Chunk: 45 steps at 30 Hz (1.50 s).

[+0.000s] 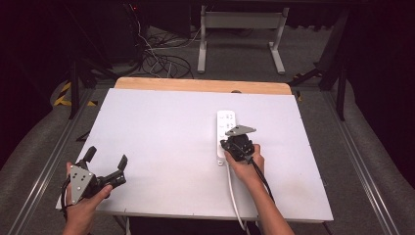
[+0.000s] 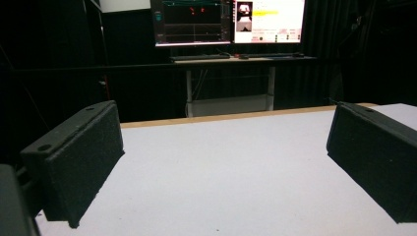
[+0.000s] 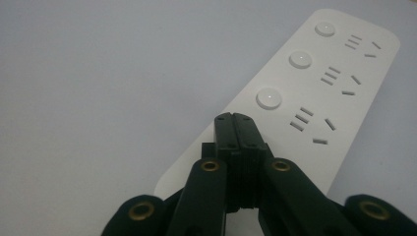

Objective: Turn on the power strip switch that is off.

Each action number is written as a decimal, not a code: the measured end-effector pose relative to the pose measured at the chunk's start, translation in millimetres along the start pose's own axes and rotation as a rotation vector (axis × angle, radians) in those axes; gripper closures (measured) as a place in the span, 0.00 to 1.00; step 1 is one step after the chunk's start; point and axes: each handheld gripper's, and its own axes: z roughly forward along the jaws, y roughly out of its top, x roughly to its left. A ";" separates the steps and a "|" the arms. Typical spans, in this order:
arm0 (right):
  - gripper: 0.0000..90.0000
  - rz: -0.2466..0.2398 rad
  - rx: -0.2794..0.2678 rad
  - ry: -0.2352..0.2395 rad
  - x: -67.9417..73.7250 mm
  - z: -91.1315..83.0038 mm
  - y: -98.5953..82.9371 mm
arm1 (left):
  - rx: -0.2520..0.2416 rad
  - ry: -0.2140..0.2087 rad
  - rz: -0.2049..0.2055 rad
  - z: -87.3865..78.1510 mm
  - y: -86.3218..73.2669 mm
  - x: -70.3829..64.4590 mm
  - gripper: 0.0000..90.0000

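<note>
A white power strip (image 1: 225, 128) lies lengthwise right of the table's middle, its white cable (image 1: 234, 193) running off the near edge. My right gripper (image 1: 234, 145) hovers over the strip's near end, jaws shut together with nothing between them. In the right gripper view the closed tips (image 3: 234, 118) point just below the nearest of three round buttons (image 3: 269, 98) on the power strip (image 3: 339, 73). My left gripper (image 1: 105, 157) is held at the near left corner, open and empty. Its wide-apart pads (image 2: 78, 157) frame bare white tabletop.
The white table (image 1: 166, 142) has a wooden strip (image 1: 195, 85) along its far edge. Beyond it stand a desk frame (image 1: 240, 34) and tangled floor cables (image 1: 161, 58). Lit monitors (image 2: 228, 19) stand on a desk in the left gripper view.
</note>
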 end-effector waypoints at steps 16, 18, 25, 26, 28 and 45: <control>1.00 -0.020 -0.046 -0.023 -2.6 -3.6 -1.4 | -0.001 0.002 0.001 0.5 0.0 0.7 0.01; 1.00 -0.020 -0.055 -0.020 -3.2 -5.0 -1.0 | -0.001 -0.001 0.001 0.4 0.2 0.4 0.01; 1.00 -0.001 -0.131 -0.024 -6.3 -17.8 1.0 | 0.001 -0.008 0.003 2.1 0.2 -0.6 0.01; 1.00 0.003 -0.148 -0.024 -7.4 -21.5 0.8 | -0.002 -0.007 0.002 2.9 0.3 -1.0 0.01; 1.00 0.001 -0.158 -0.026 -8.1 -23.4 0.5 | -0.001 -0.015 0.003 3.9 0.3 -2.1 0.01; 1.00 0.002 -0.389 -0.056 -10.4 -53.9 -6.7 | -0.003 -0.035 0.001 10.5 0.8 -5.5 0.01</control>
